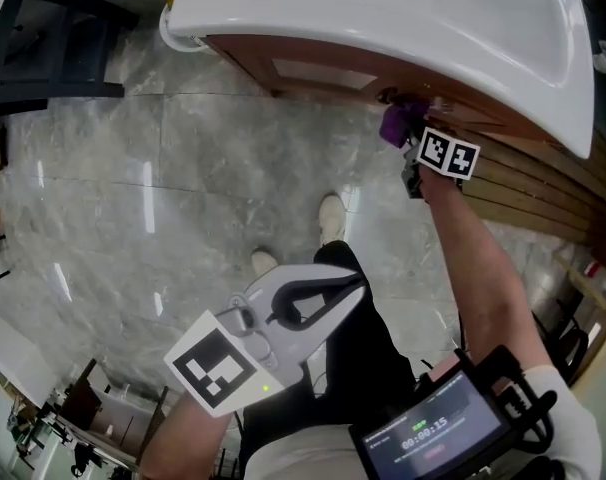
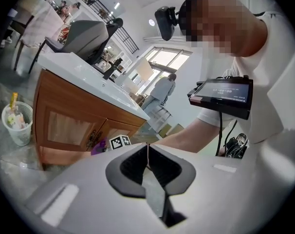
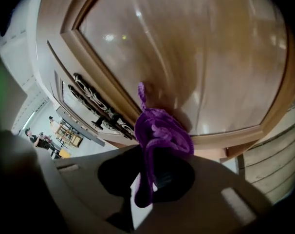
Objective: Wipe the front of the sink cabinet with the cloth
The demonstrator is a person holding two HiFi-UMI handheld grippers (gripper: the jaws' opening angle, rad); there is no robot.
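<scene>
Purple cloth (image 3: pixel 160 130) in right gripper (image 3: pixel 148 172) against cabinet door (image 3: pixel 186 57)

Grey marble floor (image 1: pixel 183 168), white mesh wastebasket (image 2: pixel 21 133), wood-slat wall (image 1: pixel 523 193), small screen (image 1: pixel 438 433)

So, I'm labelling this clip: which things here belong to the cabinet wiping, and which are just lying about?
In the job:
purple cloth, clamped in the right gripper
wooden cabinet door, where the cloth is held

Just about:
waste basket beside the cabinet
white sink on top
left gripper, shut and empty
</scene>
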